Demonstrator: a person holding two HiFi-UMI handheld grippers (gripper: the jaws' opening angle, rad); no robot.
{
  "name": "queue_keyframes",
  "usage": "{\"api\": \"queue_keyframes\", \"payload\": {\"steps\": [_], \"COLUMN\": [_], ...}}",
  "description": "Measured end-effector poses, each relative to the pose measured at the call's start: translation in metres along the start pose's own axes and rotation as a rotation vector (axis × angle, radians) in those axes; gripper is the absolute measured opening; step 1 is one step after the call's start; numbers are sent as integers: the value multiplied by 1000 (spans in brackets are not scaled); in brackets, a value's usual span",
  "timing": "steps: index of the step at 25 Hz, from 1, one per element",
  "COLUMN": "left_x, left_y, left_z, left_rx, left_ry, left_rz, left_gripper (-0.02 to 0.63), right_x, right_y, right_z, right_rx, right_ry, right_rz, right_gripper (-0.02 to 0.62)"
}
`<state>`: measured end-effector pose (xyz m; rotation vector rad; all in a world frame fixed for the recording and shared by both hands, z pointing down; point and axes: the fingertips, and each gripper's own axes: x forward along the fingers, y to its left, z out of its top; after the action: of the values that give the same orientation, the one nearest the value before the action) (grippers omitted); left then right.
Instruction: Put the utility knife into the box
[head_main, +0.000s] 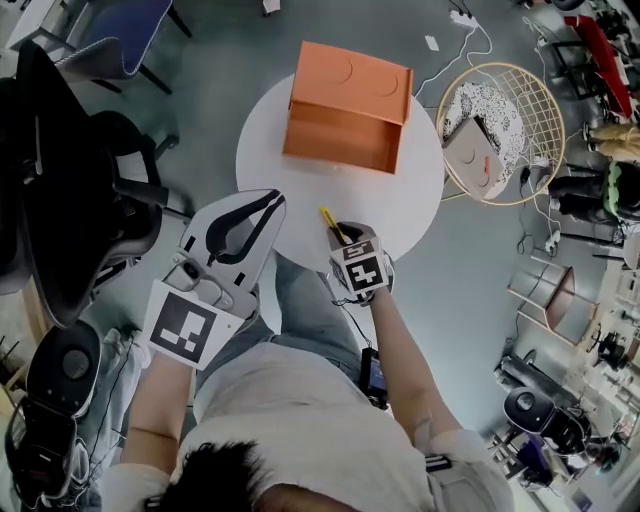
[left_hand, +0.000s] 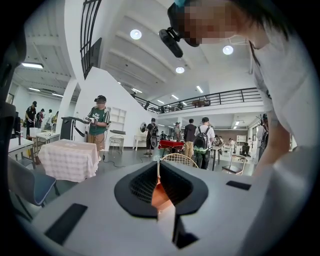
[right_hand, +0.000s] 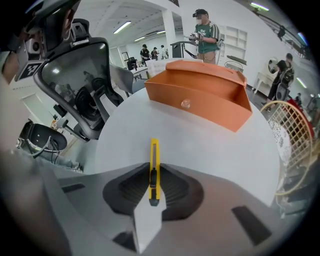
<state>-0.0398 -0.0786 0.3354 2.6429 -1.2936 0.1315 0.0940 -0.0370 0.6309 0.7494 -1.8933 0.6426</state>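
Closest in the head view are the person's own head and pale shirt, and just beyond them the two tongs at the near edge of the round white counter (head_main: 412, 205). Right tongs (head_main: 343, 236) are clamped on the knife (head_main: 329, 220), a slim yellow one with a black slider. In the right gripper view it stands on edge between the jaws, gripped by its rear half, and its front half sticks out towards the box (right_hand: 200, 97). I cannot tell whether it clears the counter surface. Left tongs (head_main: 262, 210) hang off the near-left edge, jaws pressed together on nothing and tilted up at the room. The orange box (head_main: 345, 120) sits open-topped at the far edge, well apart from the knife. I judge the knife light and stiff, with a smooth plastic body that could pivot or slide in a pinch this far back. A hold on the flat sides nearer its middle would balance it better. Whether the blade is drawn in is too small to tell, so I would treat the front end as sharp. It should drop flat inside the box's wide opening without trouble.
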Motion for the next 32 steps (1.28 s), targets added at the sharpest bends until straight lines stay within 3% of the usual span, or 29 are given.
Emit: {"api": "queue_keyframes", "payload": {"steps": [4, 8, 25, 32], "left_x": [2, 1, 35, 51], "left_y": [-1, -4, -10, -10], "left_z": [3, 4, 38, 47], "left_rx": [2, 5, 49, 52], "left_ry": [0, 0, -58, -82], "left_rz": [-6, -10, -91, -72], "left_gripper": [11, 11, 11, 11], "right_x": [-2, -14, -172, -198], "right_y": [1, 2, -1, -15], "right_z": [2, 9, 160, 182], "right_rx": [-24, -18, 19, -11], "right_ry": [12, -52, -624, -704], "right_rz": [-16, -26, 39, 51], "right_gripper": [67, 66, 66, 66]}}
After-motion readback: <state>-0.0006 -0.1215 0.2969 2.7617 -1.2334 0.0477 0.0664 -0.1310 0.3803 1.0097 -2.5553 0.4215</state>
